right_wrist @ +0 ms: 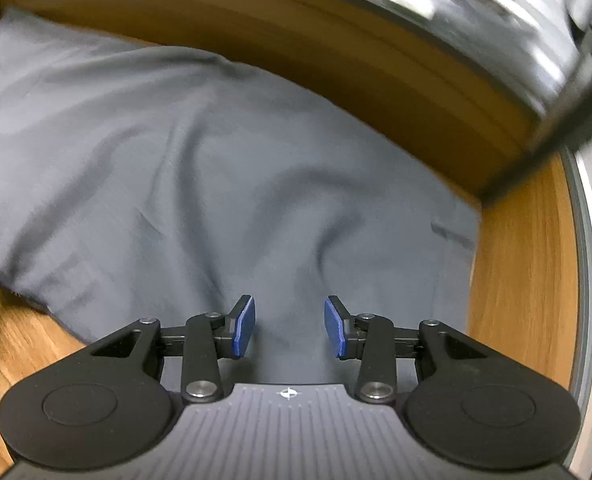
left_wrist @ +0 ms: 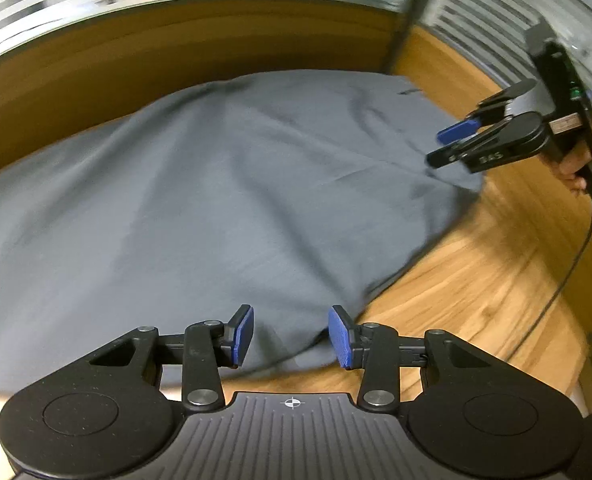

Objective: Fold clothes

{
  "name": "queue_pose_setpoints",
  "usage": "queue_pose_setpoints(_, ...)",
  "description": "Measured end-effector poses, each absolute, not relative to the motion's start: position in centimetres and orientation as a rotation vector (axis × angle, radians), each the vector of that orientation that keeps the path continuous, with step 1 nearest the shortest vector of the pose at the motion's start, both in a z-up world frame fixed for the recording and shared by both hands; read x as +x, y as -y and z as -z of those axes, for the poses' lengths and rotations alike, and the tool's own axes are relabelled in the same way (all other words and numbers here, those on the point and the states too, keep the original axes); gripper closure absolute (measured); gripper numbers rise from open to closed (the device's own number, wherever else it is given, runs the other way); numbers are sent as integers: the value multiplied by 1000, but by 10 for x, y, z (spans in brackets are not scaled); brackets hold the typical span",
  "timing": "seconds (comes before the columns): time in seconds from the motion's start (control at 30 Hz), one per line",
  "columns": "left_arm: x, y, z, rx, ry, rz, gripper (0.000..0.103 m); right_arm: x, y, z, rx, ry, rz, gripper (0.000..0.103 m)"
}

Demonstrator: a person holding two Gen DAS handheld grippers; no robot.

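Garment: your grey cloth (left_wrist: pixel 215 184) lies spread on the wooden table (left_wrist: pixel 476 280), wrinkled, its near edge rumpled just under your left tool.
Left gripper: your left gripper (left_wrist: pixel 291 336) hangs over that near edge, jaws apart, blue pads (left_wrist: pixel 243 334) clear of the fabric, nothing pinched between them.
Right gripper: your right gripper (left_wrist: pixel 452 146) sits at the cloth's right edge, held by your hand (left_wrist: pixel 576 164); in its own view the right gripper (right_wrist: pixel 289 328) has its jaws apart over the grey fabric (right_wrist: pixel 215 184), nothing clamped.
Table edge: bare wood (right_wrist: pixel 524 260) shows right of the cloth, with a wooden back panel (right_wrist: pixel 336 60) behind.
Focus: both views are motion-blurred.
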State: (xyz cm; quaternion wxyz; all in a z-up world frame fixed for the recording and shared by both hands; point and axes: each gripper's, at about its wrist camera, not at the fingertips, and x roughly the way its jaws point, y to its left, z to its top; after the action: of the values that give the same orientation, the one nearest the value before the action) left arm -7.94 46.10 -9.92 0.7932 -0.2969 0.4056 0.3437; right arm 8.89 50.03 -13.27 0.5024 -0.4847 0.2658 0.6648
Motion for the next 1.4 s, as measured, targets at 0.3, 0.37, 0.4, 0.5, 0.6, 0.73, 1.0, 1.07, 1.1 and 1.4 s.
queue_pose_setpoints(0.3, -60, -450, 134, -656, -1017, -641, 60, 123, -497, 166, -1160, -730, -1485, 63)
queue_pose_setpoints(0.37, -68, -445, 135, -664, -1015, -660, 60, 129, -496, 167, -1145, -745, -1488, 62)
queue_pose_setpoints(0.4, -73, -443, 133, -681, -996, -672, 60, 130, -496, 167, -1146, -748, -1489, 62)
queue_pose_setpoints(0.5, -90, -440, 127, -745, -935, -712, 59, 120, -494, 161, -1198, -682, -1486, 63)
queue_pose_setpoints(0.6, -113, -434, 120, -777, -897, -767, 59, 102, -486, 143, -1196, -607, -1520, 63)
queue_pose_setpoints(0.73, -151, -426, 111, -828, -850, -862, 58, 64, -471, 116, -1138, -591, -1622, 62)
queue_pose_setpoints(1.0, -259, -414, 99, -911, -794, -1051, 56, -51, -432, 110, -1149, -594, -1815, 61)
queue_pose_setpoints(1.07, -281, -412, 99, -929, -791, -1082, 54, -79, -425, 116, -1169, -591, -1837, 61)
queue_pose_setpoints(1.1, -290, -410, 99, -933, -793, -1095, 54, -90, -421, 120, -1174, -593, -1841, 61)
queue_pose_setpoints(1.4, -363, -402, 93, -987, -754, -1204, 43, -147, -418, 160, -1208, -639, -1682, 62)
